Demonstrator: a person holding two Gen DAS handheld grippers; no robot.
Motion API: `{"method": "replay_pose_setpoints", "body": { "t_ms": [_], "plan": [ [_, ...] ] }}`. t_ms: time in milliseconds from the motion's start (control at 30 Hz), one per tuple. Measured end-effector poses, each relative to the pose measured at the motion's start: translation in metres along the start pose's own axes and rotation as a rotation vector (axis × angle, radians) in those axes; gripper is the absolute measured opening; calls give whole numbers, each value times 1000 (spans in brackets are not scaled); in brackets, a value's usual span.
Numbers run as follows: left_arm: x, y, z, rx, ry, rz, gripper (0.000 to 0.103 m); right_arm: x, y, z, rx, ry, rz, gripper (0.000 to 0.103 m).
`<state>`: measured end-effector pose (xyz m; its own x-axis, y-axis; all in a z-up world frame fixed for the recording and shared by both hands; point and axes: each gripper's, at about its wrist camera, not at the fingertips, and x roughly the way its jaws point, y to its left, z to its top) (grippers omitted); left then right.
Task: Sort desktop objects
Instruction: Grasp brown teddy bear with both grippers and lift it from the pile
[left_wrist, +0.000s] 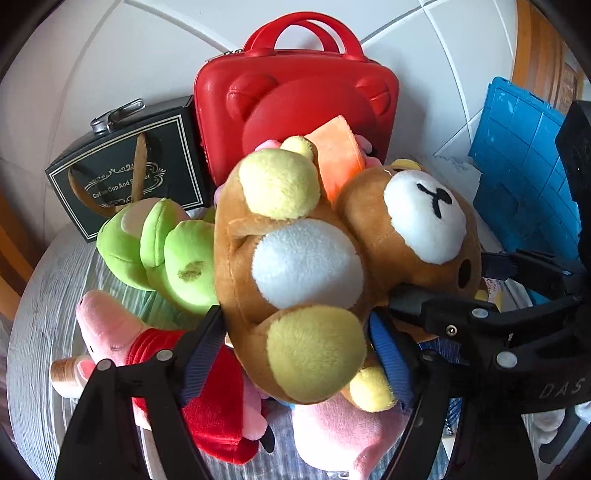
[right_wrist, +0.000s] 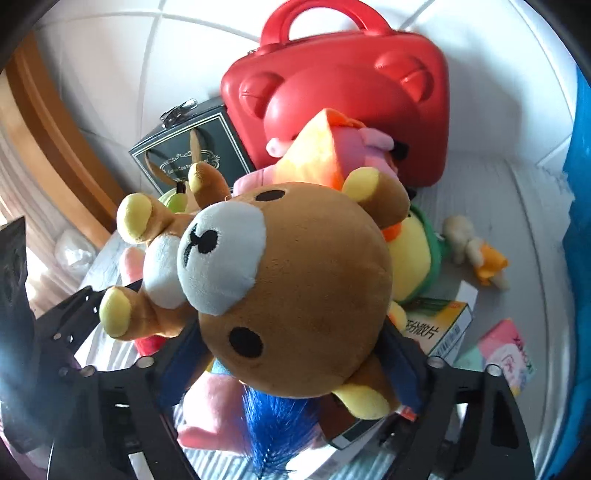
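A brown plush bear with a white belly and yellow paws hangs over a pile of soft toys. My left gripper is shut on its body, one blue pad against its side and the other by its lower paw. In the right wrist view the bear's head fills the gap of my right gripper, whose pads flank it without visibly squeezing. The right gripper's fingers show beside the head in the left wrist view, and the left gripper's fingers show at the left of the right wrist view.
Behind the pile a red bear-faced case and a black gift box stand against the wall. A green plush and a pink plush lie below. A blue crate stands to the right. A yellow plush, small duck toy, medicine box and tissue pack lie nearby.
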<state>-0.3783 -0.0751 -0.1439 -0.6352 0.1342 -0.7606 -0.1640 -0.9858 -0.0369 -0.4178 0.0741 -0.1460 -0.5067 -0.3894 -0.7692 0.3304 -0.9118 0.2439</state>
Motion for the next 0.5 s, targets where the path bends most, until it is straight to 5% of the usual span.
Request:
{"method": "replay_pose_setpoints", "body": {
  "t_ms": [400,500],
  "plan": [
    [-83,-25,8,51,-154,6,75,-76,18,-3,-50,-133,-16,83],
    [-102,-36,9,61,-171,-8,74,-100,21,-9,-54,-158,-19,74]
  ]
}}
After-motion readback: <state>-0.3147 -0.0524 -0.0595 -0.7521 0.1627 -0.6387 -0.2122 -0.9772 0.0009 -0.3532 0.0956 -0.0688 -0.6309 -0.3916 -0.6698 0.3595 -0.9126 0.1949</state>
